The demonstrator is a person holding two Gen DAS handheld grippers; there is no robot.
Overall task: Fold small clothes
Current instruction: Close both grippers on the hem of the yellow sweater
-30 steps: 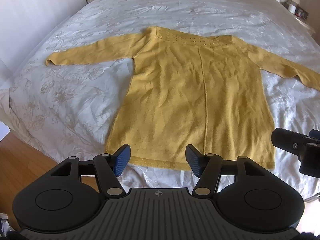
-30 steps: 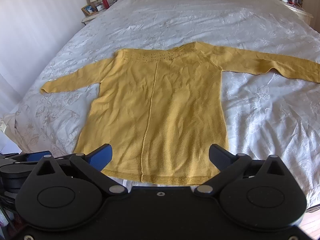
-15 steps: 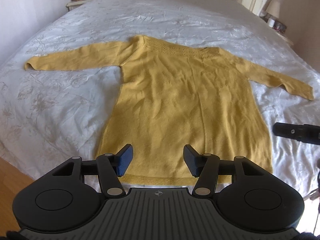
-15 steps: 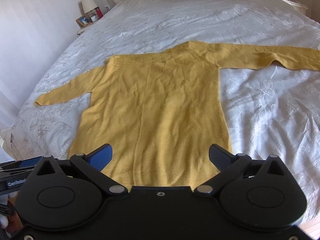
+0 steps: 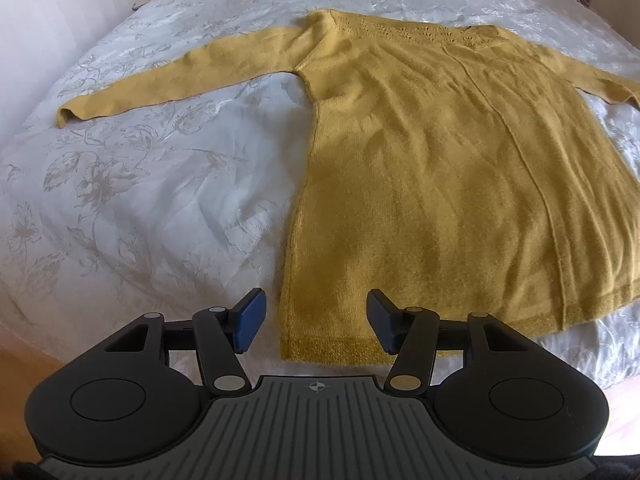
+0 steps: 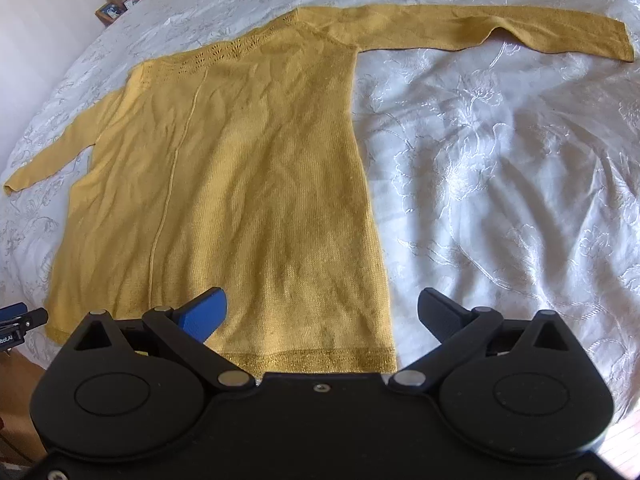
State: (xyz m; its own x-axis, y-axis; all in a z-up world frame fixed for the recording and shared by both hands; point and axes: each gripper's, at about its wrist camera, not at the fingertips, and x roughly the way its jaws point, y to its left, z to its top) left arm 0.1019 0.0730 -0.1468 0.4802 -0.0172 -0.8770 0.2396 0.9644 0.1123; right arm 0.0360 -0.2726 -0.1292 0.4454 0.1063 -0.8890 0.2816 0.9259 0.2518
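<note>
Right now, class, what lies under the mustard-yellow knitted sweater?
The mustard-yellow knitted sweater lies flat on a white floral-embroidered bedspread, visible all round it. Whatever lies beneath its body is covered.

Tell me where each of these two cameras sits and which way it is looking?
Left wrist: on the left gripper, tilted down at the yellow sweater's near left hem corner; only its own open fingers show.
Right wrist: on the right gripper, tilted down at the near right hem corner; its open fingers show, plus the left gripper's tip at the left edge.
Shared: the sweater, flat on the white bedspread.
</note>
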